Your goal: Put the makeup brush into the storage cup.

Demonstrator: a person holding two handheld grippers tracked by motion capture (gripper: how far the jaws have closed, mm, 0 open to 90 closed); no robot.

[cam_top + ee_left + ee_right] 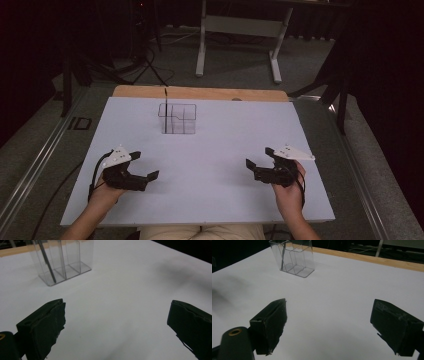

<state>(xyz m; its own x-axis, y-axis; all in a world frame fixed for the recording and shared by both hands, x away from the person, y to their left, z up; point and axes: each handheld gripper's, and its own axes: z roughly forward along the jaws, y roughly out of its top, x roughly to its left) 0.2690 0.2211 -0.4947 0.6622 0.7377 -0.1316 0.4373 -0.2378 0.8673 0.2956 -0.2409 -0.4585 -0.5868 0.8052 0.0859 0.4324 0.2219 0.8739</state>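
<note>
Near the front edge of the white table (210, 200), the left gripper (145, 169) and right gripper (259, 159) rest well apart, both with jaws spread wide and holding nothing. Farther back, near the far edge and left of centre, stands a clear plastic organiser (179, 119) with a thin dark pen (165, 107) upright in its left compartment, leaning a little. The pen is probably light, stiff and smooth — likely to slip or pivot if pinched at its tip. The best hold looks like the upper shaft above the rim; the organiser itself seems light enough to tip.
</note>
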